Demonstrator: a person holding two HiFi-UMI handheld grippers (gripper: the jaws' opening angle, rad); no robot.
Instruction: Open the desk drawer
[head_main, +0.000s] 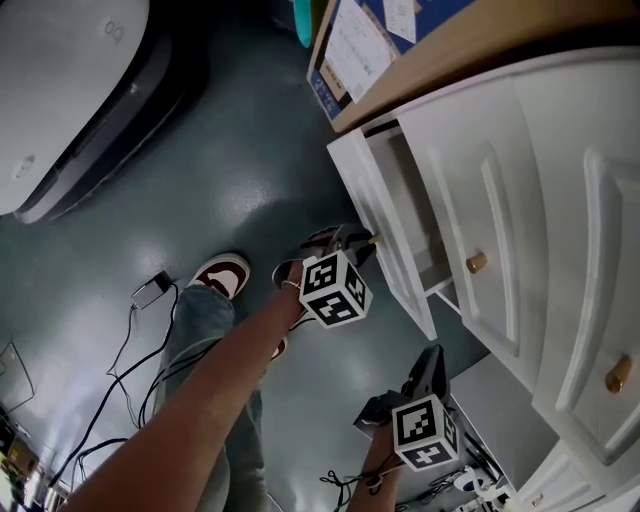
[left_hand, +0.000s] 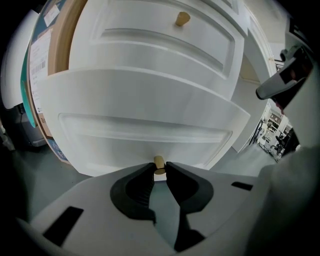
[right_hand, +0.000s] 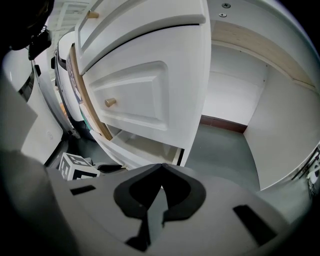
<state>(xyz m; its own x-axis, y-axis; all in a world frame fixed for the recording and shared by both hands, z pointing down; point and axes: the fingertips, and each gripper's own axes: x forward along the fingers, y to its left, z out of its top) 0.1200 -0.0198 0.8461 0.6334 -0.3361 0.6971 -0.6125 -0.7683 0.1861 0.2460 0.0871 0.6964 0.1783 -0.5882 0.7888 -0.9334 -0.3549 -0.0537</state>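
At the front of the white counter (head_main: 450, 55), the head view shows the top drawer (head_main: 362, 190) standing partly out of the counter's face, with a dark gap behind its front panel. The left tool (head_main: 366, 244) meets that panel on the side away from the counter, its tips at a small wooden knob (head_main: 376, 240). The right tool (head_main: 436, 354) hangs near the counter's lower drawers and touches nothing that can be seen. A shoe (head_main: 222, 275) rests on the grey-green floor (head_main: 250, 170), well apart from the counter. In the left gripper view, the left tool's jaws are clamped on the knob, one tip on each side of it, with the drawer's white panel filling the space beyond. The next drawer's knob (left_hand: 182, 19) shows further along the counter's face. In the right gripper view, the right tool's jaws are closed tip to tip with nothing between them. The drawer's pale inside shows jutting from the counter just past them, and a marker cube (right_hand: 75, 166) sits beside it.
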